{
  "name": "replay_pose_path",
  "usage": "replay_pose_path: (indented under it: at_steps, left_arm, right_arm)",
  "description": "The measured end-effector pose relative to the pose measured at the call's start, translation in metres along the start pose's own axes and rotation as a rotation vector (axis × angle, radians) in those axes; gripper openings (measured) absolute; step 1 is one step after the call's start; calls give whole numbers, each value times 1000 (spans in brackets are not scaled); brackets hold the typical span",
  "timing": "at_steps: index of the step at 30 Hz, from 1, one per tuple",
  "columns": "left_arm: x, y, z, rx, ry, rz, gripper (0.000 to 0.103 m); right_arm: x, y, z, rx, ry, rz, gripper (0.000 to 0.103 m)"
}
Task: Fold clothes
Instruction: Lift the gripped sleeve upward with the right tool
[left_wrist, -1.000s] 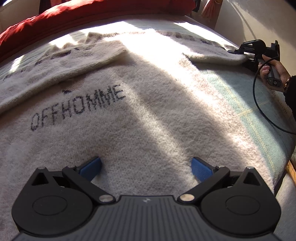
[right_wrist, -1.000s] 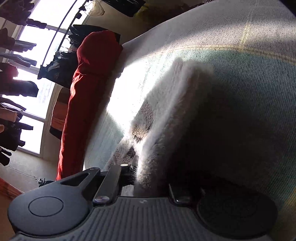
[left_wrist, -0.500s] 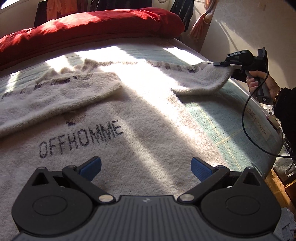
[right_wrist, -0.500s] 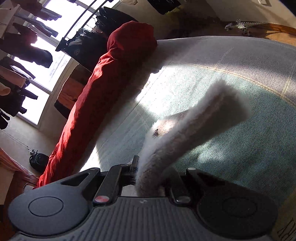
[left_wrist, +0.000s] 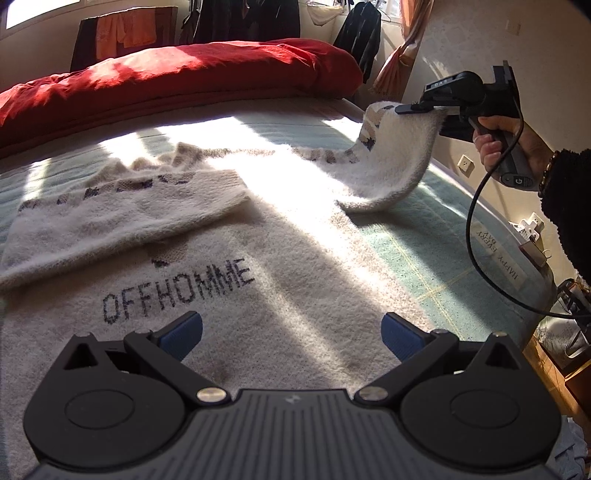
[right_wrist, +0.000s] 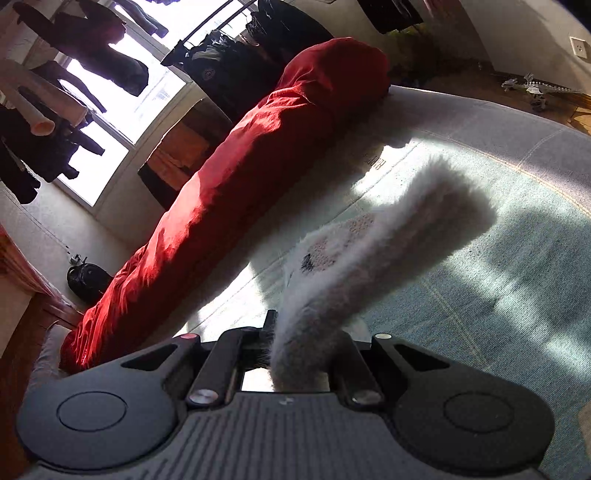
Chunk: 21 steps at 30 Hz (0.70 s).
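Right tool: the black two-finger right tool (right_wrist: 295, 354) is clamping tight on the cuff end of the right sleeve (left_wrist: 391, 162); in the left wrist view it (left_wrist: 424, 109) is showing at the far right, gripped by a hand (left_wrist: 502, 140) in a dark fuzzy sleeve cuff, a black cable (left_wrist: 476, 229) looping down from it.
Left tool: the black left tool (left_wrist: 291, 332) with blue pads (left_wrist: 183, 334) is hovering with its jaws spread wide, nothing between them, over the near part of the garment.
Sweater: the fluffy cream knitted sweater (left_wrist: 229, 280) with dark "OFFHOMME" lettering (left_wrist: 177, 291) is lying flat across the bed, filling the near and middle area.
Right sleeve: its end is hanging lifted off the bed at the far right, curving down in an arc to where it meets the body; dark patterned patches are showing along it.
Left sleeve: the left sleeve (left_wrist: 122, 218) is lying folded across the chest, above the lettering, its cuff pointing towards the middle.
Bed: the bed (left_wrist: 436, 258) with a pale green woven cover is showing bare to the right of the sweater, sun stripes falling across it.
Far side: a long red rolled duvet (left_wrist: 177, 77) is lying along the far edge of the bed, with dark clothes (left_wrist: 243, 18) hanging behind it.
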<state>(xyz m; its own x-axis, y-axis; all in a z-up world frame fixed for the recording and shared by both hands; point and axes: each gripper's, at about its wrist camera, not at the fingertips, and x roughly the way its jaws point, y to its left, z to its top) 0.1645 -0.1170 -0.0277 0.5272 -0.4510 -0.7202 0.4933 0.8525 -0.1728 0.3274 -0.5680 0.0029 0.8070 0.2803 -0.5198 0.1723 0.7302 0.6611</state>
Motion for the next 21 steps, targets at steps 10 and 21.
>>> replay_pose_path:
  at_steps: [10, 21]
  left_arm:
    - [-36, 20, -26, -15, -26, -1, 102]
    - [-62, 49, -51, -46, -67, 21, 102]
  right_arm:
    - [21, 94, -23, -105, 39, 16, 9]
    - [51, 183, -59, -244, 93, 25, 9]
